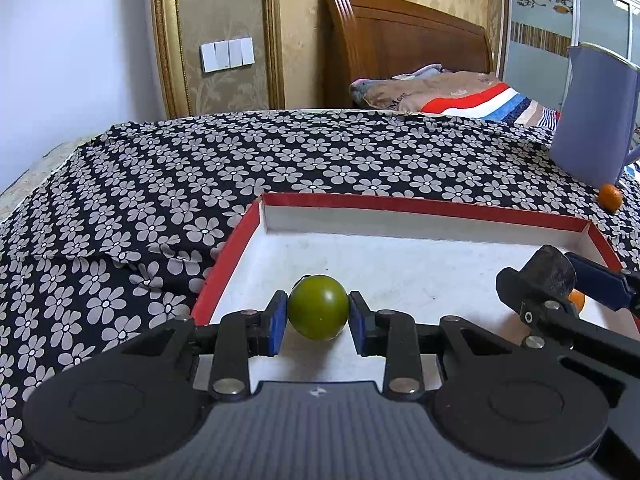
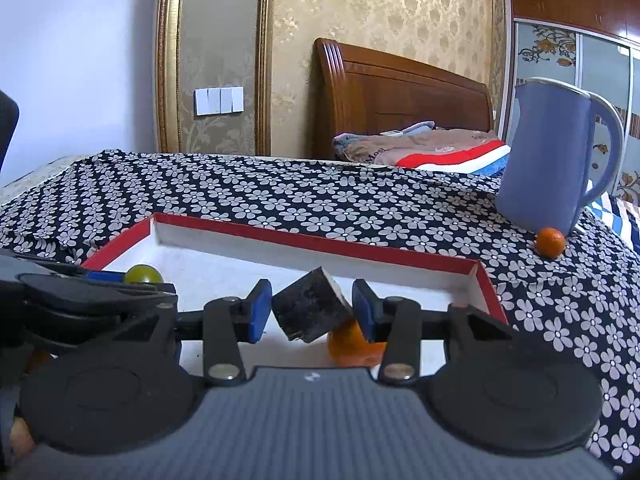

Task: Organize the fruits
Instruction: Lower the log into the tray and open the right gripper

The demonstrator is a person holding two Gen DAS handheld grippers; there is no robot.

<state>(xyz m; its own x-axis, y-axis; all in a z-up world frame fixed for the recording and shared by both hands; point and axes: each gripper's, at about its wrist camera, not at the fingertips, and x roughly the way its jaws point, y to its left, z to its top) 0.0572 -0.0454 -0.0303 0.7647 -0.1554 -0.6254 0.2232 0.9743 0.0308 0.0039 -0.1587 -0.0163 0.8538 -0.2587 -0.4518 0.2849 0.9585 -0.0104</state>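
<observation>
While we are holding both tools low over the red-rimmed tray [image 1: 400, 205], our left gripper [image 1: 318, 312] is bracketing a green fruit [image 1: 318, 307] that is sitting on the tray's white floor near its left wall. Both blue pads [image 1: 276, 330] are lying right at the fruit's sides, though we cannot tell whether they are actually pressing it. Our right gripper [image 2: 312, 308] is standing spread over the tray's right part, with a tilted dark block [image 2: 310, 307] between its fingers; a gap is showing on the block's left side. An orange fruit [image 2: 350, 342] is sitting on the tray floor under that block. Beyond the tray's far right corner, a second small orange [image 2: 551, 242] is resting on the flowered cloth [image 1: 200, 168], touching the base of a blue jug [image 2: 552, 156].
</observation>
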